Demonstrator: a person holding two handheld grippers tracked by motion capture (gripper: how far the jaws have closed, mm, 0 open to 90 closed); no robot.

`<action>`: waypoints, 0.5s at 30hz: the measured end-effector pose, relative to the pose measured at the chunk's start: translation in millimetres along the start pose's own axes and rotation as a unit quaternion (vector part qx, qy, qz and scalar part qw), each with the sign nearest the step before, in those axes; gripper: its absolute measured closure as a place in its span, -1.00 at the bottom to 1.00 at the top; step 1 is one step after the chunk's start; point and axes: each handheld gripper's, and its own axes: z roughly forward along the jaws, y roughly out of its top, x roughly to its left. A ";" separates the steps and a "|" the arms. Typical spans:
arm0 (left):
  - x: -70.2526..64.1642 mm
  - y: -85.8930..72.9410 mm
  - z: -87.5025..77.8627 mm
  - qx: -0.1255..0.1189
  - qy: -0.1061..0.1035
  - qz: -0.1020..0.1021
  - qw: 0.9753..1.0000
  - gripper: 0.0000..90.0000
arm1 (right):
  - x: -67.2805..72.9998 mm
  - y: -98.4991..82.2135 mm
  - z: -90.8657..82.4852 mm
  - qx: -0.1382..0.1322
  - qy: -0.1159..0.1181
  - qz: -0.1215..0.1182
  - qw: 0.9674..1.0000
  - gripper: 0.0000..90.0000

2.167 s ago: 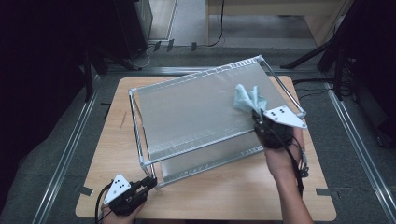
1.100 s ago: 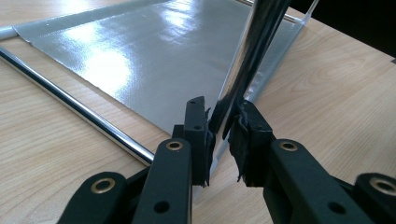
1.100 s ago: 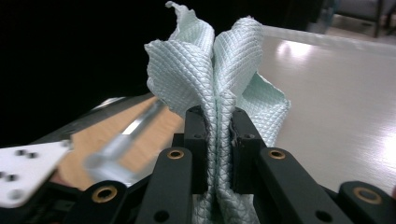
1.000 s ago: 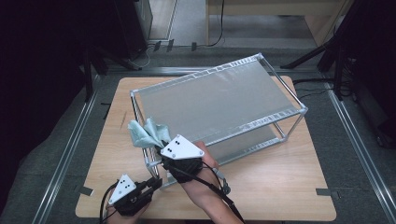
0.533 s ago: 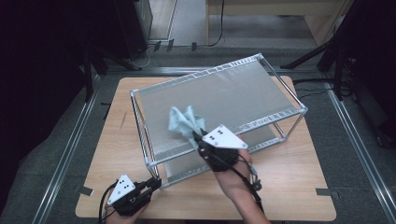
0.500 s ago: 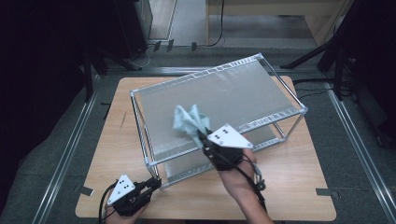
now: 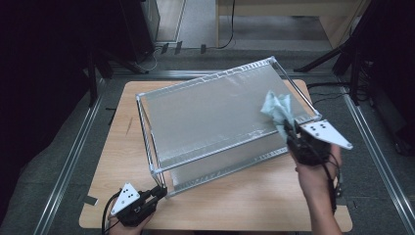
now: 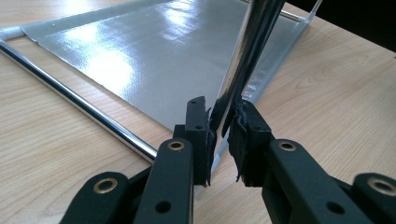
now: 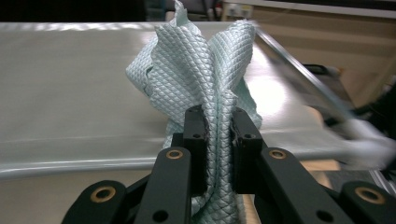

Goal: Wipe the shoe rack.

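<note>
**Operator A:** Report the right hand-held gripper [image 7: 292,133].

**Operator B:** Its jaws are clamped together on a pale green quilted cloth [image 9: 201,79]. The cloth is pinched between both pads and fans out ahead of and above the fingertips. One fold hangs down below the pads between the jaws.

**Operator A:** Position of the cloth against the work surface?

**Operator B:** In the high view the cloth [image 7: 277,108] lies directly ahead of the right hand-held gripper, on the top panel [image 7: 210,112] of the metal-framed shelf [image 7: 157,169], near the corner of the panel closest to that gripper. The cloth appears to touch the panel, but the right gripper view is blurred at its right edge, so contact there cannot be confirmed. The person's hand [image 7: 313,169] holds the gripper from behind.

**Operator A:** Report the left hand-held gripper [image 7: 159,192].

**Operator B:** Its jaws are closed on a chrome post of the shelf [image 8: 247,51]. The post rises from between the pads and tilts away above the fingertips. The pads [image 8: 198,135] show torn black lining on both sides of the post.

**Operator A:** What lies around that gripper?

**Operator B:** Ahead of it is the lower silver panel [image 8: 154,56] of the shelf, bordered by a chrome rail [image 8: 79,100] that runs to the left of the jaws. The wooden table [image 8: 336,93] lies to either side and beneath. The two hand-held grippers are well apart, at opposite corners of the shelf's near side.
</note>
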 end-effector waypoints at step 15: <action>1.3 -0.1 -0.5 0.000 0.002 0.002 1.000 0.73 | -32.7 -23.8 -9.1 0.008 -0.012 0.032 0.999 0.78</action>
